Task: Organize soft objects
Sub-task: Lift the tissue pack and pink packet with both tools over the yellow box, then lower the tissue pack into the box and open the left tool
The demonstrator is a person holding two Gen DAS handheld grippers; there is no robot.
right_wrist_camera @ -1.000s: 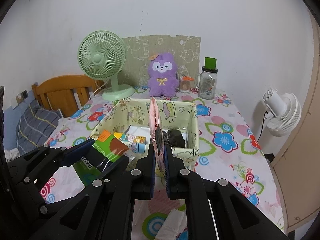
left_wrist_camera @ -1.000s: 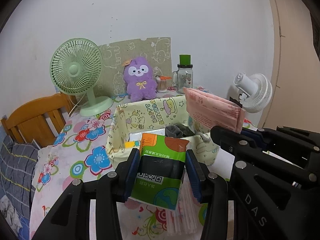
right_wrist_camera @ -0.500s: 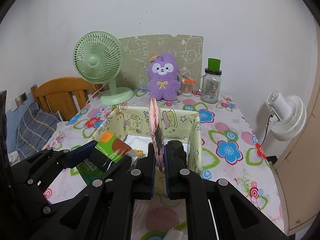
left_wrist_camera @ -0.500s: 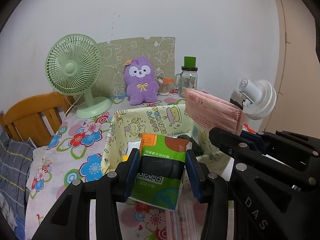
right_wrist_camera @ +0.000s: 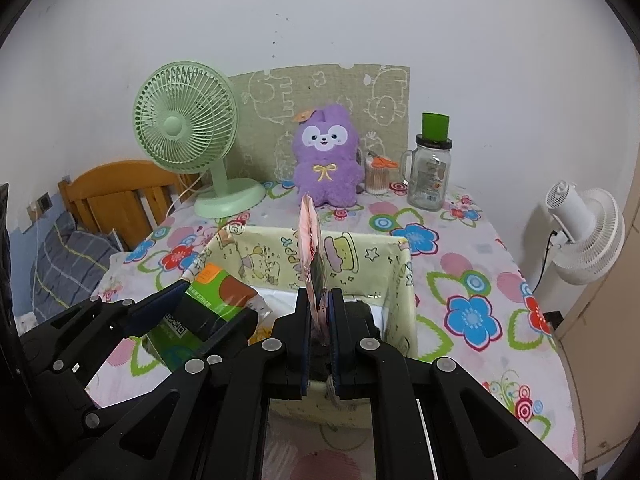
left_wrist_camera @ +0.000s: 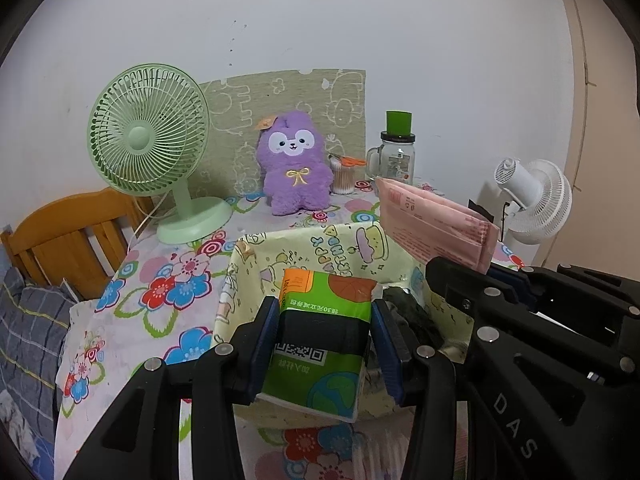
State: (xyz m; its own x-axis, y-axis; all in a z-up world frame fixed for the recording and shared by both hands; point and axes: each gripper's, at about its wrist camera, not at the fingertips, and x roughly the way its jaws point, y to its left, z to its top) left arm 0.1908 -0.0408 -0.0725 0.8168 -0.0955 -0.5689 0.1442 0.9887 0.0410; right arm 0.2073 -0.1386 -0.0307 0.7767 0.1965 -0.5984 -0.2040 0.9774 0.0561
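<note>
A green tissue pack (left_wrist_camera: 320,332) sits squeezed between the blue pads of my left gripper (left_wrist_camera: 325,316), held over the near wall of a pale yellow fabric storage box (left_wrist_camera: 308,242). My right gripper (right_wrist_camera: 320,300) is shut on a thin pink packet (right_wrist_camera: 310,240) standing upright on edge above the same box (right_wrist_camera: 400,280). The left wrist view shows that pink packet (left_wrist_camera: 432,224) at the right, and the right wrist view shows the tissue pack (right_wrist_camera: 208,300) at the left. Dark cloth (right_wrist_camera: 362,312) lies inside the box.
On the flowered tablecloth (right_wrist_camera: 472,280) behind the box stand a green desk fan (right_wrist_camera: 188,132), a purple plush toy (right_wrist_camera: 326,160), a cotton-swab jar (right_wrist_camera: 378,176) and a glass jar with a green lid (right_wrist_camera: 432,168). A wooden chair (right_wrist_camera: 116,196) is at left, a white fan (right_wrist_camera: 584,232) at right.
Both grippers have moved forward towards the box with their loads; the box and the things behind it look larger and nearer. Neither grip has changed.
</note>
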